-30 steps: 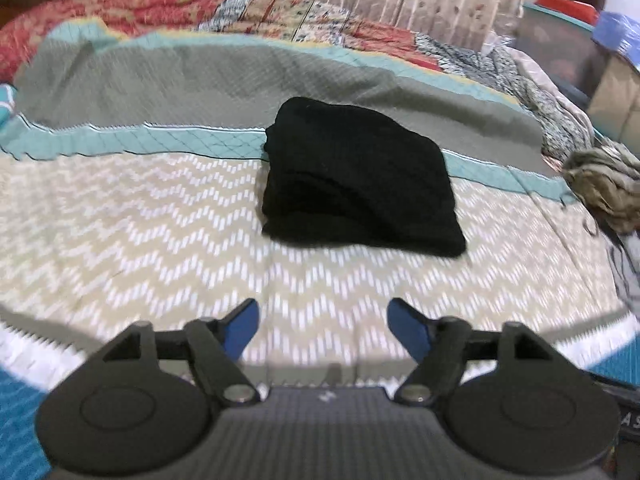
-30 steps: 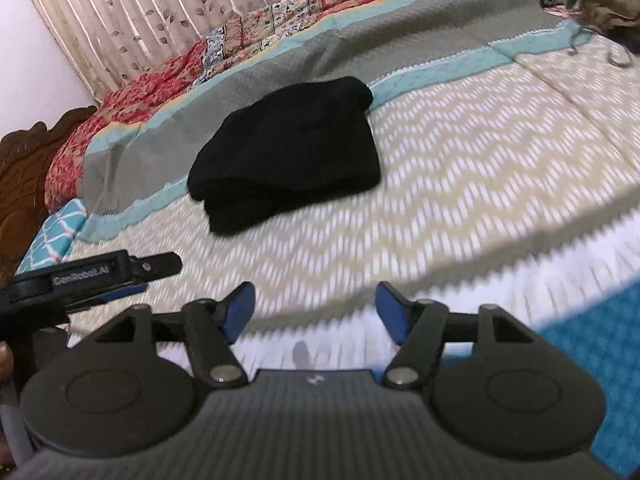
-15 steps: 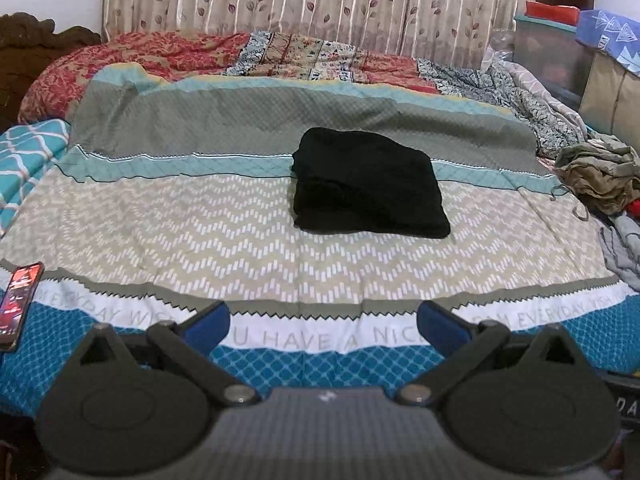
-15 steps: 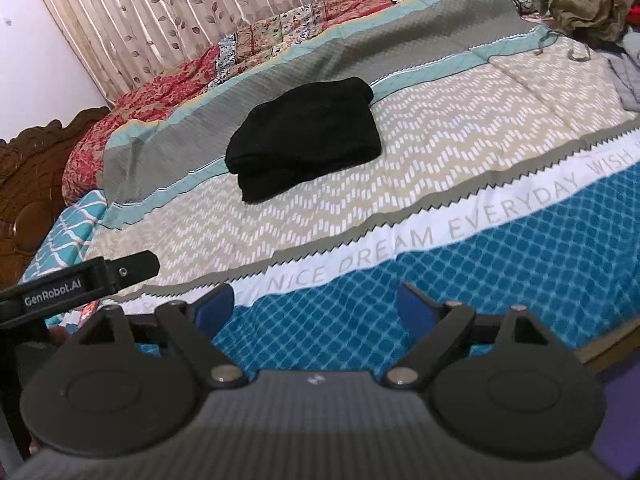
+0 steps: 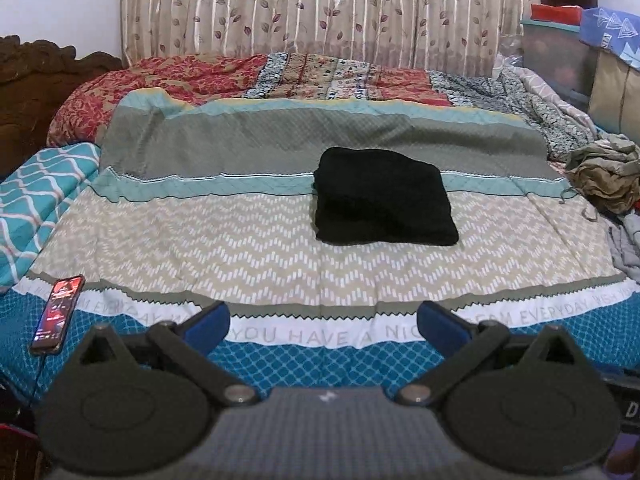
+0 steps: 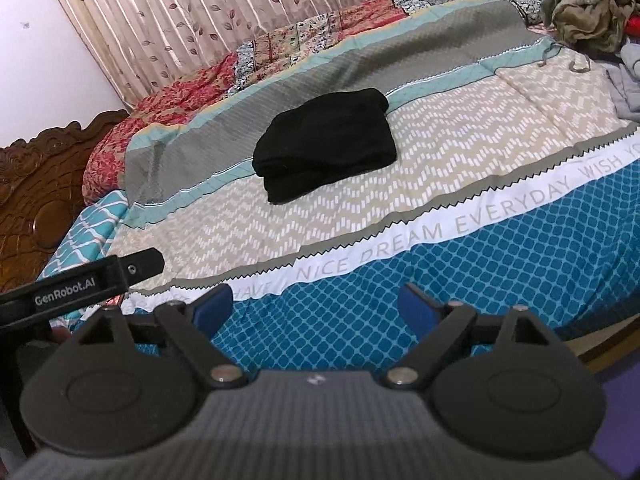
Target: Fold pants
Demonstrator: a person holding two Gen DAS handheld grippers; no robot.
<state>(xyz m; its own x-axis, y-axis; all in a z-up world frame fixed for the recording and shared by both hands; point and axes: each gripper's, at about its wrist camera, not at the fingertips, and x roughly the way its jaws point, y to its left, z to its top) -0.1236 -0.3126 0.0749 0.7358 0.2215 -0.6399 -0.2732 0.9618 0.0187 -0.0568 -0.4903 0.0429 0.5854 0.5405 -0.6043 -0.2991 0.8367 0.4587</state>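
Note:
The black pants lie folded into a compact stack in the middle of the bed; they also show in the right wrist view. My left gripper is open and empty, held back over the bed's near edge, far from the pants. My right gripper is open and empty, also held back at the near edge. The left gripper's body shows at the left of the right wrist view.
The bedspread covers the bed. A phone lies at its near left. Crumpled clothes sit at the right edge. A wooden headboard stands at the left. Storage boxes stand at the far right.
Both grippers have pulled back from the folded pants to the bed's near edge, staying open. The pants have not moved.

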